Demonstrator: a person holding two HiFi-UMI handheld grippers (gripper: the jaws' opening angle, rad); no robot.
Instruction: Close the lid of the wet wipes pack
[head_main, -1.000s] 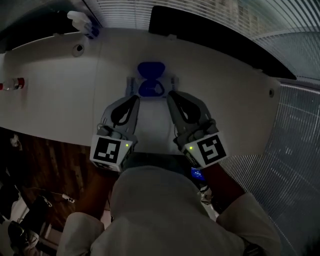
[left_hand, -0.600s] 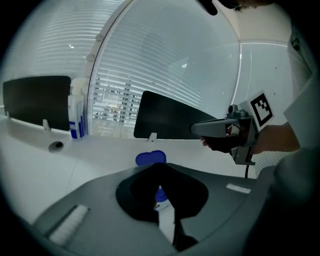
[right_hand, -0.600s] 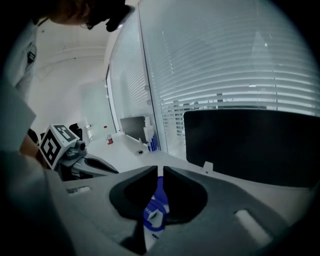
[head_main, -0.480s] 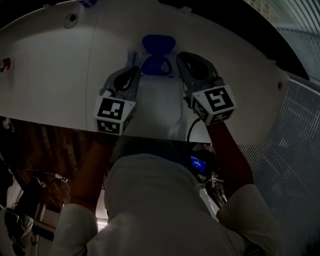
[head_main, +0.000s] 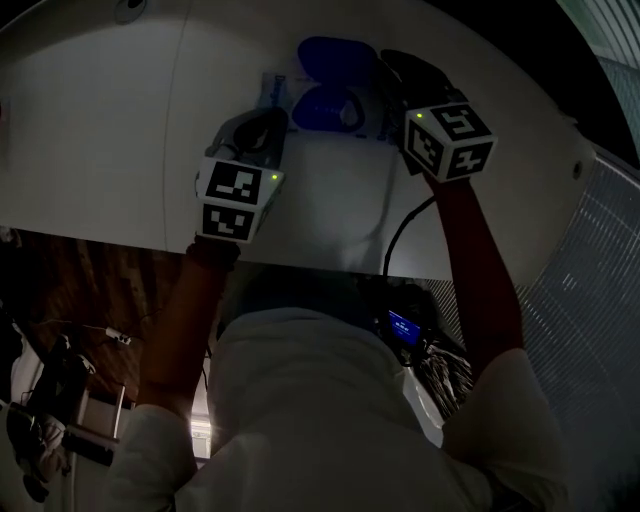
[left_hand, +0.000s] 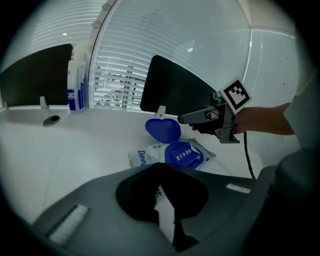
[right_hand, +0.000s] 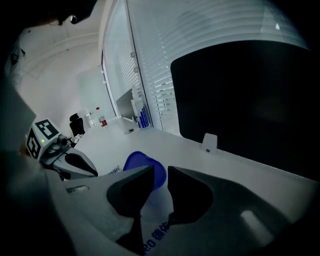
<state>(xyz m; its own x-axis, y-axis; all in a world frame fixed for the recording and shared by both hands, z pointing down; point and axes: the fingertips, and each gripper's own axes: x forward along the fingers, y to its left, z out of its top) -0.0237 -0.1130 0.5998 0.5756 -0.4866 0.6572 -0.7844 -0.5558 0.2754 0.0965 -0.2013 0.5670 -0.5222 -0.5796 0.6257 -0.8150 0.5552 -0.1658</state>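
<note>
The wet wipes pack (head_main: 318, 112) lies flat on the white table (head_main: 110, 150), and its blue lid (head_main: 337, 56) stands open at the far end. In the left gripper view the lid (left_hand: 163, 129) stands up behind the blue opening frame (left_hand: 183, 154). My left gripper (head_main: 262, 120) hovers at the pack's near left corner, its jaws (left_hand: 160, 167) shut and holding nothing. My right gripper (head_main: 396, 64) is raised at the right of the open lid. Its jaws (right_hand: 160, 172) stand a narrow gap apart around nothing, with the lid (right_hand: 145, 167) just beyond them.
A dark monitor (left_hand: 172, 92) stands right behind the pack. A spray bottle (left_hand: 75, 82) and a cable hole (left_hand: 51, 120) are at the far left of the table. The table's near edge (head_main: 300, 265) runs under my wrists; a cable (head_main: 400, 235) hangs from the right gripper.
Both grippers have moved forward toward the pack. The right one has gone farther and risen beside the open lid. The lid is still open.
</note>
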